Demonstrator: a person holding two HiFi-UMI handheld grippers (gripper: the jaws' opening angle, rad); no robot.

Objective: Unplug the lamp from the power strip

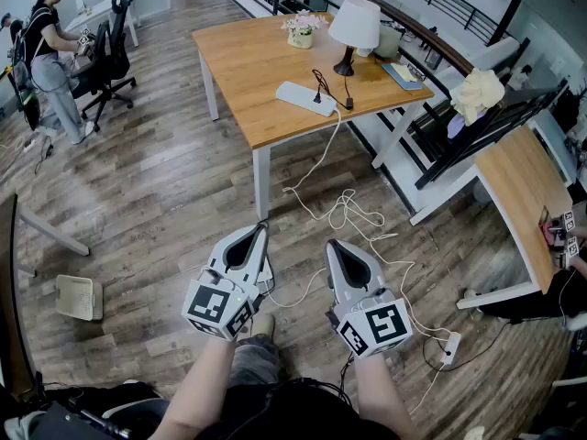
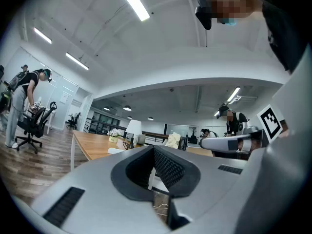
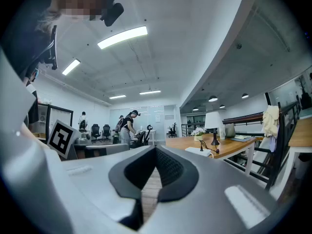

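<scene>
1. A light wooden rectangular table on white legs (image 1: 248, 71) stands on a grey-brown wood-plank floor (image 1: 156, 191).
2. A small pale pot of pink and white flowers (image 1: 301, 28) sits near the table's far edge.
3. A flat blue book (image 1: 404, 73) lies at the table's right corner.
4. At upper left, a person in a black top and pale trousers (image 1: 41, 58) stands beside a black office chair (image 1: 112, 49).
5. A pale slatted square panel (image 1: 75, 297) lies flat on the floor at left.
6. At right, a crumpled cream cloth (image 1: 477, 93) is draped over a black metal rack (image 1: 486, 140).
7. A second wooden desktop (image 1: 518, 186) sits just beyond the rack.
8. Long white strip lights (image 2: 131, 1) run across the ceiling.
</scene>
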